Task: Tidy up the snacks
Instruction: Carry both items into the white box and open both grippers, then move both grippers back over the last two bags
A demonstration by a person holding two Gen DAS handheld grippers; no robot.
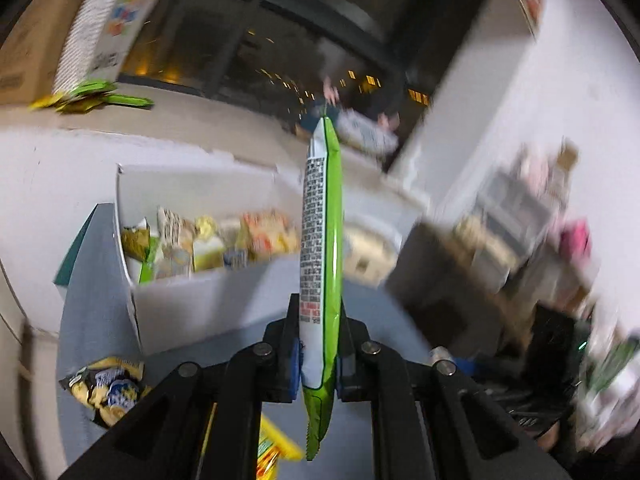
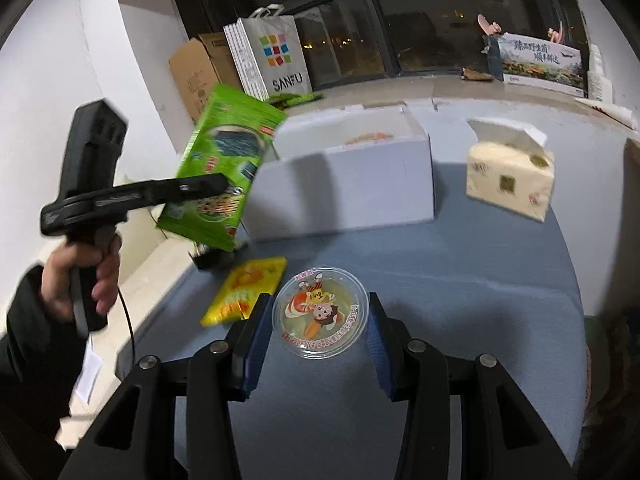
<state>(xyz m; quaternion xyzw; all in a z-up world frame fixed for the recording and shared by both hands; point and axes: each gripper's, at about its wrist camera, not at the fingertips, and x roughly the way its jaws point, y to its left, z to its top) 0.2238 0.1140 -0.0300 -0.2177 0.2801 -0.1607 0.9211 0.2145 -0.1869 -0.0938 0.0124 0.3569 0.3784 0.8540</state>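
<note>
My left gripper [image 1: 318, 356] is shut on a green snack packet [image 1: 322, 264], held edge-on in the air to the right of the white box [image 1: 192, 300] that holds several snacks. In the right wrist view the same green packet [image 2: 222, 172] hangs in the left gripper [image 2: 216, 188] left of the white box [image 2: 344, 192]. My right gripper [image 2: 320, 340] is open, its blue pads on either side of a round clear jelly cup [image 2: 320, 312] on the blue-grey table; they do not press on it. A yellow snack packet [image 2: 244, 288] lies just left of the cup.
A tissue pack [image 2: 510, 176] stands at the right of the table [image 2: 460, 280]. A SANFU paper bag [image 2: 272, 56] and a cardboard box [image 2: 192, 72] stand behind on the sill. A yellow-and-blue snack bag [image 1: 106, 388] lies at the table's left edge. A cluttered shelf [image 1: 520, 240] is at the right.
</note>
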